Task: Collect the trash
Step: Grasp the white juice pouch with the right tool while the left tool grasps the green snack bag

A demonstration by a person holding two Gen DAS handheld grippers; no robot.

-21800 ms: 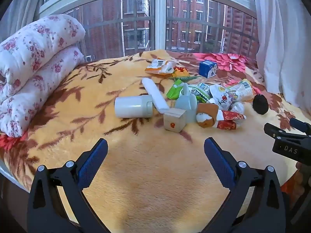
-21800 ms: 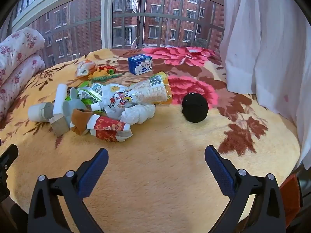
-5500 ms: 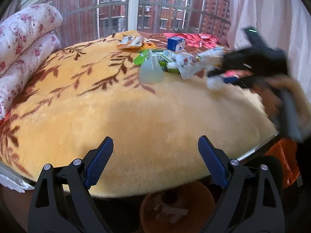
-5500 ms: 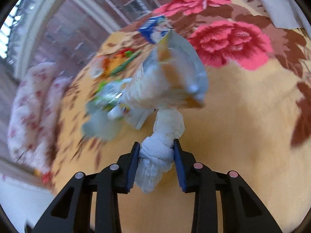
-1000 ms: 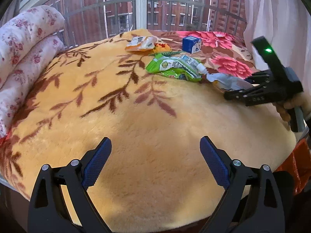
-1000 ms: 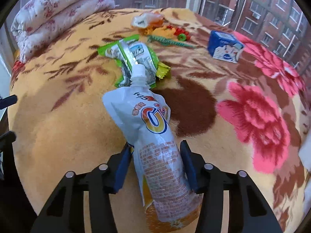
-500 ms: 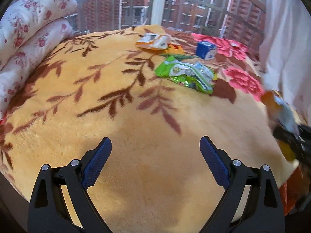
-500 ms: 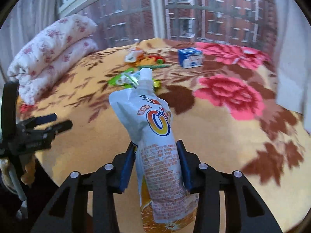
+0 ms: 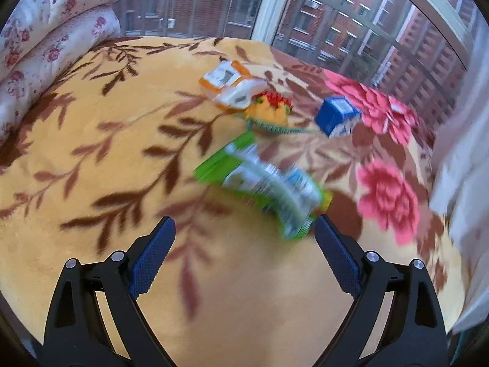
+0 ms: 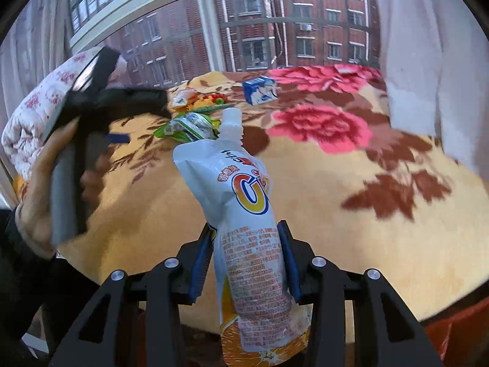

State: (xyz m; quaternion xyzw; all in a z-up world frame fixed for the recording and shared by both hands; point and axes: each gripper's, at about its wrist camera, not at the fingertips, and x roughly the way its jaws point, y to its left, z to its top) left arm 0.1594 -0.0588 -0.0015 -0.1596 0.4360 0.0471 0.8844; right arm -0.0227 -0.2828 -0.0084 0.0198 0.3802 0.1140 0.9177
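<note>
My right gripper is shut on a white drink pouch with an orange print and a white spout, held upright above the bed's front edge. My left gripper is open and empty, low over the yellow floral blanket, just short of a green and white snack wrapper. The same wrapper shows in the right wrist view, with the left gripper and its hand at the left. Farther back lie an orange and white wrapper, a colourful toy piece and a small blue carton.
Rolled floral quilts lie at the bed's left end. A window runs behind the bed and a white curtain hangs at the right. An orange bin's edge shows below the bed at lower right.
My left gripper has moved forward over the bed toward the green wrapper. My right gripper has pulled back from the bed with the pouch held in it.
</note>
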